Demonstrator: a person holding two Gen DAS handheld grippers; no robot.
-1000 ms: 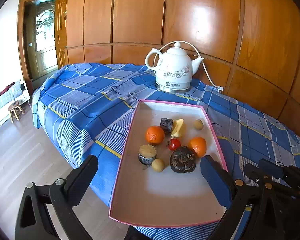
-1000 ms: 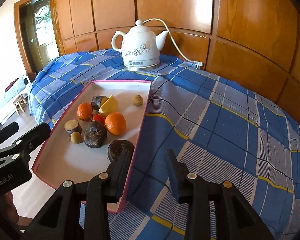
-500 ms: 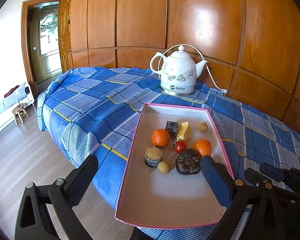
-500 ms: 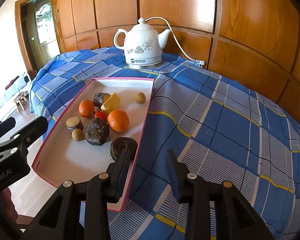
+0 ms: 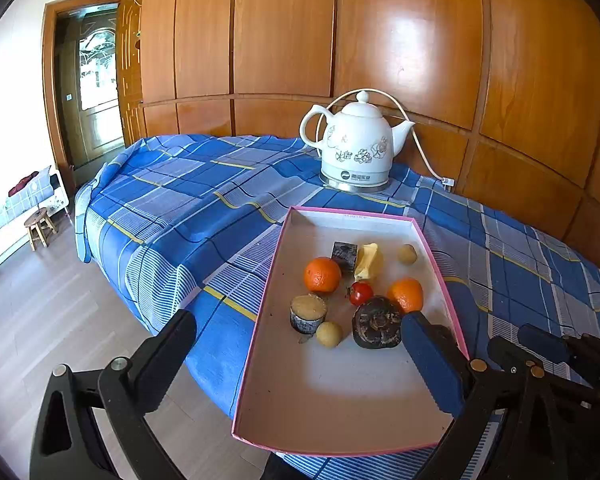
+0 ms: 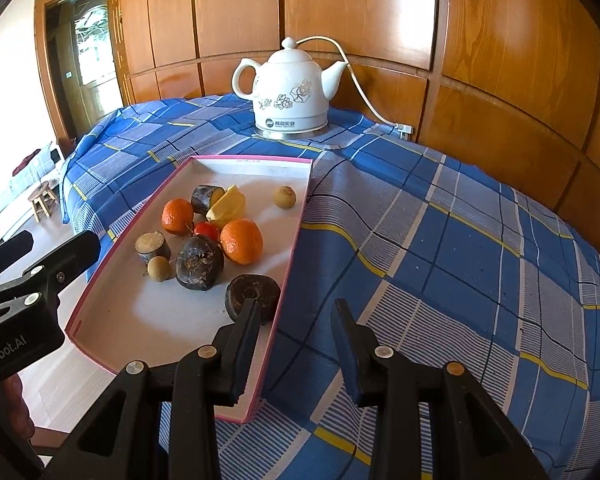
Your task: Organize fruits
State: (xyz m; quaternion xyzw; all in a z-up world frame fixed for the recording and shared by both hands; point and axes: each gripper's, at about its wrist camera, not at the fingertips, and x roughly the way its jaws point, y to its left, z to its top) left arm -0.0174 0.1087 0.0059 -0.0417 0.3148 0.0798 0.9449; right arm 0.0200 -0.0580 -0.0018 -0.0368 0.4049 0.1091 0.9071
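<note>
I have the left hand-held gripper (image 5: 296, 338) tipped downward over the near left corner of the bed (image 5: 188, 200), its two fingers spread wide apart with nothing between them: the left finger hangs past the bed's edge above the wooden floor (image 5: 32, 320), the right one over the near right part of the tray (image 5: 300, 408). My right hand-held gripper (image 6: 296, 312) also points steeply down, just beside the tray's right rim; its jaws stand a little apart and grip nothing, the left fingertip over a dark round fruit (image 6: 253, 294) at the tray's right edge, the right finger over the checked blue bedspread. In the right wrist view the left gripper's black body reaches in from the left edge, and a bit of my hand (image 6: 8, 404) shows beneath it. The tray, white inside with a pink rim, lies on the bed at its near edge, one corner jutting past it. The fruits sit clustered in its middle: nearest, a small tan round fruit (image 5: 329, 334) and a dark knobbly fruit (image 5: 377, 328); beside them a cut stump-like piece (image 5: 308, 313); then a small red fruit (image 5: 360, 293) between two oranges, one left (image 5: 322, 275), one right (image 5: 405, 294); further back a dark chunk (image 5: 344, 255) touching a yellow wedge (image 5: 367, 260), and another small tan fruit (image 5: 407, 253) apart toward the right rim. Beyond the tray a white flowered kettle (image 5: 356, 148) stands upright on its base near the bed's far edge, its cord running to the wood-panelled wall (image 5: 284, 32).
</note>
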